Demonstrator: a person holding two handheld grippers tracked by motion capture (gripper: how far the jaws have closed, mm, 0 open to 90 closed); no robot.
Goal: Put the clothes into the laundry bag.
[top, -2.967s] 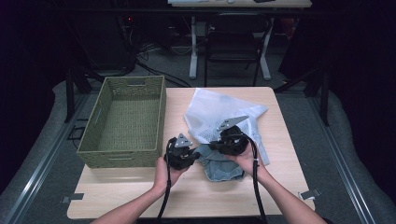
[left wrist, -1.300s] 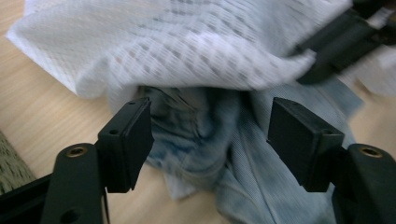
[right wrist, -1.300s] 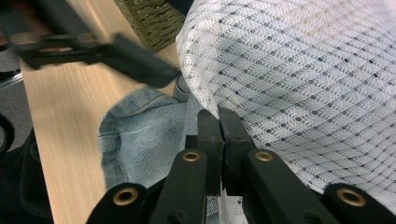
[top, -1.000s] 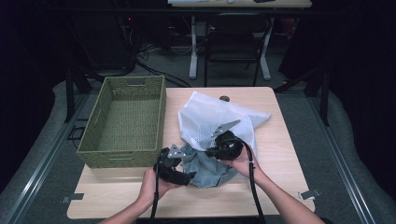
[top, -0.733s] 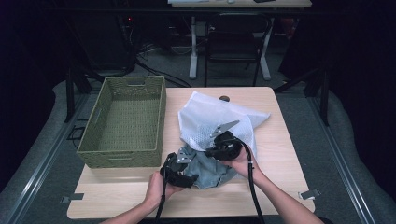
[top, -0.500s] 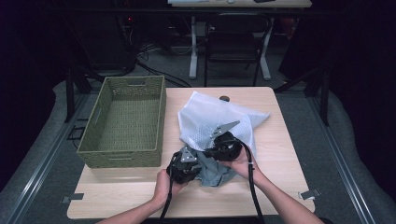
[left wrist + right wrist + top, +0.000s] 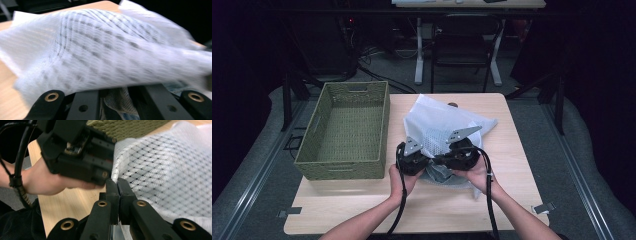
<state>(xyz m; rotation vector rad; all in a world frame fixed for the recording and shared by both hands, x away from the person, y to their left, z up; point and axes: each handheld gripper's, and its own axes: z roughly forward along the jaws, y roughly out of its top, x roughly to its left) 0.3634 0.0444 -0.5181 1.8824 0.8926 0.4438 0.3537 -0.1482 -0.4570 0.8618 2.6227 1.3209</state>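
A white mesh bag (image 7: 437,120) lies on the middle of the wooden table (image 7: 517,200). A grey-blue garment (image 7: 441,176) bulges out of the bag's near end. My right gripper (image 7: 443,159) is shut on the bag's edge (image 7: 115,173) and holds it up. In the right gripper view its jaws (image 7: 117,182) pinch the mesh. My left gripper (image 7: 428,163) reaches under the raised mesh (image 7: 107,50), and its jaws (image 7: 115,93) have the garment (image 7: 116,105) bunched between them. The left gripper's body (image 7: 77,152) shows close by in the right gripper view.
An olive woven basket (image 7: 342,164) stands at the table's left, with nothing visible in it. A small dark object (image 7: 454,105) sits behind the bag. Bare wood lies right of the bag and along the front edge. Chairs and desk legs stand beyond the table.
My left gripper drew back to the left with the garment, then moved right again, in under the bag's raised edge. The right gripper stayed on the bag's edge.
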